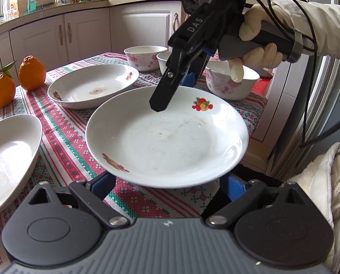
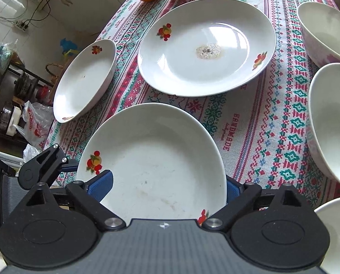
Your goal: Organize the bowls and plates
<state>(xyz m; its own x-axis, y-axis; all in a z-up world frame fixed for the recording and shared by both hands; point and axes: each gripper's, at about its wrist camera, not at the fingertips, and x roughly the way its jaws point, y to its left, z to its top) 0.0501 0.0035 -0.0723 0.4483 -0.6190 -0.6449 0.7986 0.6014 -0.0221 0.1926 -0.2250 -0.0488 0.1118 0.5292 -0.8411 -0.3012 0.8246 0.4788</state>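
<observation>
A white plate with fruit prints (image 1: 167, 137) is lifted above the patterned tablecloth (image 1: 62, 141). My right gripper (image 1: 170, 91) clamps its far rim, one finger above and one below; the same plate fills the right wrist view (image 2: 156, 164). My left gripper (image 1: 167, 182) is open, its blue pads to either side under the plate's near rim. A second plate with crumbs (image 1: 92, 86) lies behind, and it also shows in the right wrist view (image 2: 206, 48). A third plate (image 1: 8, 159) lies at the left. Three flowered bowls (image 1: 145, 57) stand at the back.
Two oranges (image 1: 30, 73) stand at the table's left edge. White kitchen cabinets (image 1: 83, 32) lie behind the table. A stainless fridge (image 1: 329, 91) is to the right. Bags and a shelf (image 2: 14, 105) sit on the floor beyond the table edge.
</observation>
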